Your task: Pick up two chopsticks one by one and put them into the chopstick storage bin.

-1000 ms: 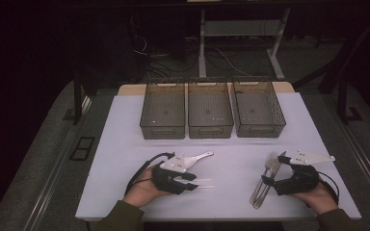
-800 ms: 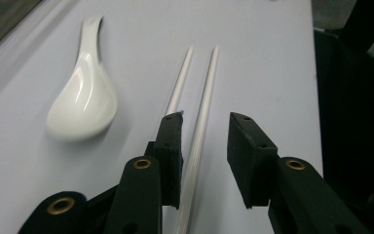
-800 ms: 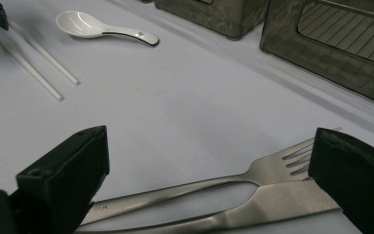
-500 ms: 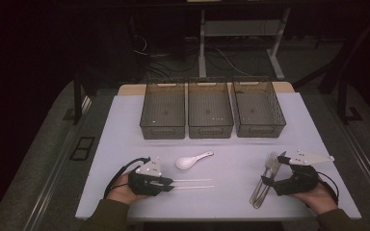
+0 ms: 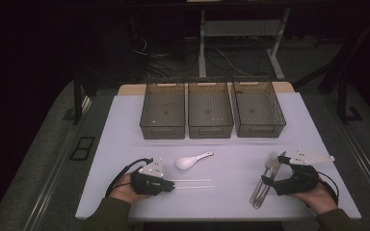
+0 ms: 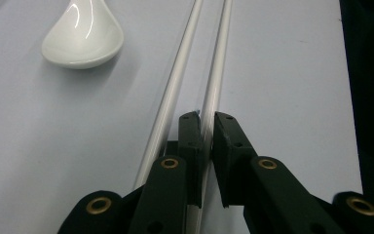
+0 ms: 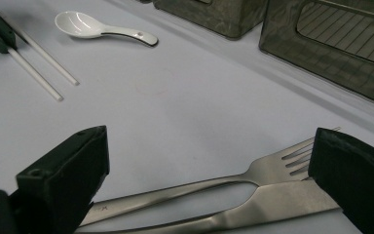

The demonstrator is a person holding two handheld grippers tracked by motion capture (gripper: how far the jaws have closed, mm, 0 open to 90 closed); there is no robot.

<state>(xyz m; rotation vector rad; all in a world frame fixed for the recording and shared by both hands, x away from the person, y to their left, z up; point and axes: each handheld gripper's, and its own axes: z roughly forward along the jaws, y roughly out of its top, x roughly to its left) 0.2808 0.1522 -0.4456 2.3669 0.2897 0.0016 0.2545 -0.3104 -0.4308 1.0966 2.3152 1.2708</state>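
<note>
Down at the near left of the white table, the pair of white chopsticks lay side by side, pointing away from the left gripper toward the right gripper. In the left gripper view, one chopstick ran between the two black jaws, which had just been closing and stood nearly together against it; the other chopstick lay just outside the jaws, on the spoon's side. So the left tongs were closed on that single stick, with the person's left hand wrapped around the gripper body.

Just beyond the chopsticks sat a white ceramic spoon, bowl up, near them but not touching. Well apart from the chopsticks, across the bare middle of the table, a metal fork and a knife lay together. The right gripper hovered over them with its jaws standing wide, one on either side of the cutlery and gripping nothing, held in the person's right hand.

Farther from the chopsticks, at the far side of the table, three dark mesh bins stood in a row, edge to edge.
</note>
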